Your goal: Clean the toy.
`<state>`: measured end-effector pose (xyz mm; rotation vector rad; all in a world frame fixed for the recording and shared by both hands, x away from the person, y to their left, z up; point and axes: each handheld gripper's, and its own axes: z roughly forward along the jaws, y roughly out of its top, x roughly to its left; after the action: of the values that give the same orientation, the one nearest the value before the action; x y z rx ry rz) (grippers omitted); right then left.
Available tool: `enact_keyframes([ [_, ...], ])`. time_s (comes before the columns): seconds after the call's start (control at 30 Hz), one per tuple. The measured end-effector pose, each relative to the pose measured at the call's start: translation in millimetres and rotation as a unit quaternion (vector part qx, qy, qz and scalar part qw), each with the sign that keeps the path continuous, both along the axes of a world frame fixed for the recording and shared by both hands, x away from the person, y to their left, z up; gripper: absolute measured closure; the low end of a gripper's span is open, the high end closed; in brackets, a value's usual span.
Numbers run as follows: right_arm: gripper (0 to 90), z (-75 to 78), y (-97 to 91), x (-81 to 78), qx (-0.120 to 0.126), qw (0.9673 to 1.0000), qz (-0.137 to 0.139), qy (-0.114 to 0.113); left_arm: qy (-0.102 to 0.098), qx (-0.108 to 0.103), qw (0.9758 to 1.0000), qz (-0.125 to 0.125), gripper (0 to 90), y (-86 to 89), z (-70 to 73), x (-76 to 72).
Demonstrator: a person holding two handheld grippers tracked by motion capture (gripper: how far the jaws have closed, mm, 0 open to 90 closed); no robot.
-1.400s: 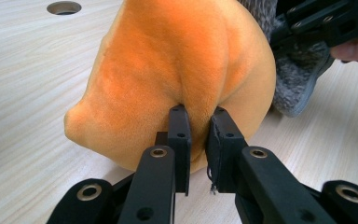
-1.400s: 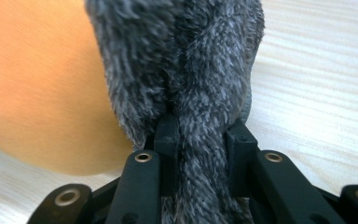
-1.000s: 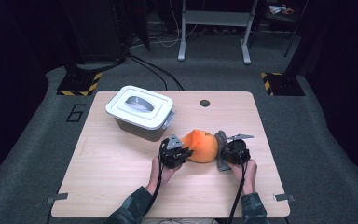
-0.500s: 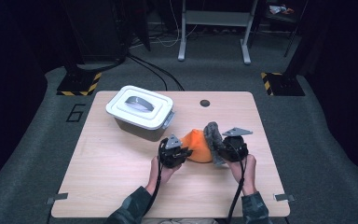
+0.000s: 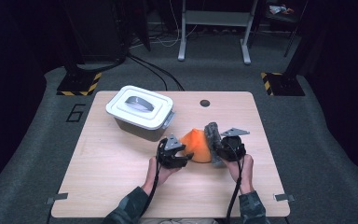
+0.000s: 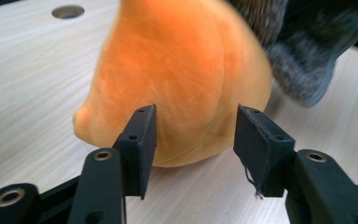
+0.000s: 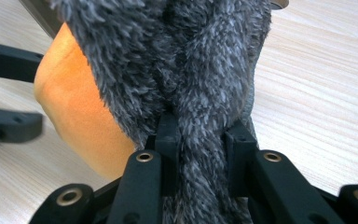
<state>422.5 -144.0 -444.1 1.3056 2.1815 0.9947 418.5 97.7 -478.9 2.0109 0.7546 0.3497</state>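
Toward the far left corner of the tabletop (image 5: 98, 186) stood a white lidded container (image 5: 141, 112), its grey handle lying flat in the lid, set at a slight angle to the table's edges and well apart from both grippers.

Nearer the front edge and a little right of the table's middle, the left gripper (image 5: 179, 156) lay level in the person's left hand (image 5: 161, 170), pointing right at the orange plush toy (image 5: 196, 145). In the left gripper view its jaws had just been opening: the two black pads (image 6: 142, 140) stood partly apart with the orange plush (image 6: 182, 84) between and just beyond them. The left pad lay against the fabric and the right pad was clear of it, so nothing was pinched.

The toy sat on the wood between the two grippers, its orange body tapering upward and a grey fuzzy part (image 5: 213, 140) along its right side.

On that side the right gripper (image 5: 221, 151), held in the right hand (image 5: 242, 170), was clamped on the grey fur; the right gripper view showed the fur (image 7: 200, 93) bunched tightly between the two pads.

A small round hole (image 5: 205, 103) lay in the tabletop near the far edge.
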Motion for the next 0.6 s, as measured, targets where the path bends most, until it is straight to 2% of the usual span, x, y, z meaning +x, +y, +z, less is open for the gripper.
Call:
enact_keyframes([
  [0.03,72.1,-0.1,-0.3,0.1,0.0,1.0,0.001,-0.001,-0.002,0.014,0.9999,-0.007,48.4,-3.2,-0.7,-0.2],
  [0.1,72.1,-1.0,-1.3,0.4,0.003,1.0,0.001,-0.003,-0.017,0.03,0.9994,0.001,53.8,-6.4,-1.0,-0.7],
  [0.2,72.0,-1.8,-4.1,1.4,0.009,1.0,0.002,0.0,-0.013,0.026,0.9996,0.002,66.6,-6.5,-2.9,1.1],
  [0.3,72.0,-1.3,-4.2,1.8,0.01,0.9999,0.002,0.001,-0.016,0.028,0.9995,0.005,73.0,-7.5,-4.1,1.3],
  [0.37,72.0,-0.9,-4.0,2.2,0.01,0.9999,0.003,0.001,-0.018,0.027,0.9995,0.007,75.6,-7.4,-4.3,1.4],
  [0.47,72.0,0.4,-3.3,2.8,0.009,0.9999,0.005,0.001,-0.01,0.022,0.9997,0.008,78.8,-5.1,-3.7,2.4],
  [0.6,72.0,-1.3,-4.2,4.5,0.014,0.9999,0.002,-0.005,-0.008,0.007,0.9999,0.014,79.8,-4.6,-5.5,3.8],
])
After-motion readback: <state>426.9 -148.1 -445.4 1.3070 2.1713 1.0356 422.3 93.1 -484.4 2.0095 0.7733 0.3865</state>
